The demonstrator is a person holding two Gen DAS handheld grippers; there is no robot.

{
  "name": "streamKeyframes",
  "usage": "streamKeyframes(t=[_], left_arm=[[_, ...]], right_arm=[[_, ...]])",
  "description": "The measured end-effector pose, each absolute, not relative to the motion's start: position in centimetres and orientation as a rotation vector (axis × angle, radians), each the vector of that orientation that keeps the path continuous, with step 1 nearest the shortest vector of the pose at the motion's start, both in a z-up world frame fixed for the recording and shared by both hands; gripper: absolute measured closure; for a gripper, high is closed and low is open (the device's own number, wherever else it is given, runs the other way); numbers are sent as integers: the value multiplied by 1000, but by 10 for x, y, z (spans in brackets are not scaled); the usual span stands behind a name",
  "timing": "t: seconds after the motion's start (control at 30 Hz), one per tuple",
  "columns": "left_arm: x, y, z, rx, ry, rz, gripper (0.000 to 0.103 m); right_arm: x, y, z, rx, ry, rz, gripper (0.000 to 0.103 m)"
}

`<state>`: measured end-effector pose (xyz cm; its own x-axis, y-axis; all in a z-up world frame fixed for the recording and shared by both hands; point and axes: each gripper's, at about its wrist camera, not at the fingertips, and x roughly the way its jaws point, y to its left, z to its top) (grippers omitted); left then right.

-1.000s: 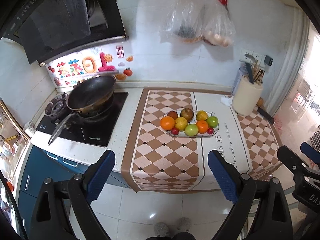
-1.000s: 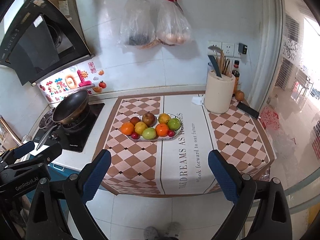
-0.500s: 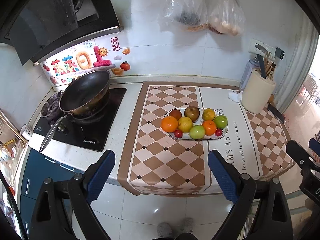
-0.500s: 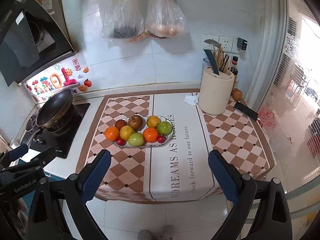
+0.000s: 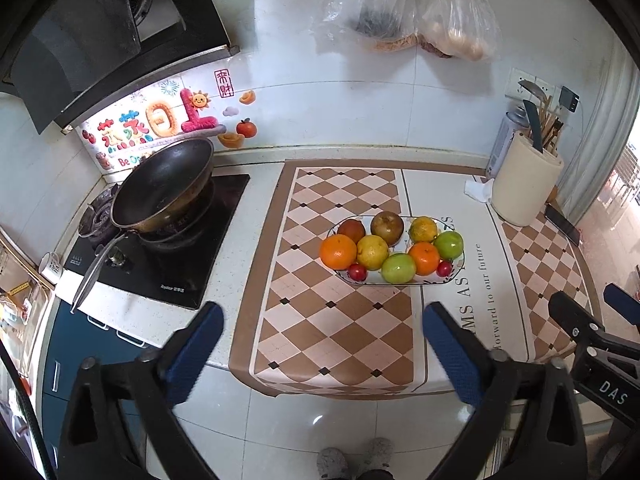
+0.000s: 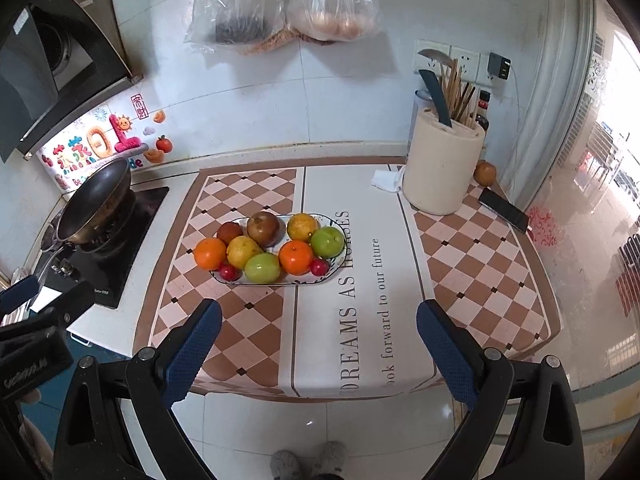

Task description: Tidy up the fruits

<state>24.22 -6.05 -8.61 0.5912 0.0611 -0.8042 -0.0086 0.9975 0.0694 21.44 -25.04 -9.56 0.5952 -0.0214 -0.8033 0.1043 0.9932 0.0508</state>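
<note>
Two checkered mats cover most of my counter, filling the middle of both views, with a lettered white strip between the patterned parts. At the upper left of each frame hangs the black range hood, and under it the black wok sits on the stove. Two clear plastic bags hang on the tiled wall at top centre. At the right, a cream utensil holder stands on the mat with a dark phone lying just beside it.

My left tongs sit at the bottom of the left view, arms spread wide and widening, nothing between the blue pads. My right tongs at the bottom of the right view are spread just as wide and empty.

The oval plate lies in the centre of both frames, straddling the checkered part and the white strip, well above my pads. On it are a brown fruit, two oranges, two green apples, yellow fruits and two small red ones, all touching.
</note>
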Motion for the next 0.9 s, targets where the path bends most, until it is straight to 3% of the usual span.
streamKeyframes(t=[0.9], left_arm=[[235,-61,-78,55,905,18,0]], right_arm=[[205,-246,-81,94,901,-71,2]])
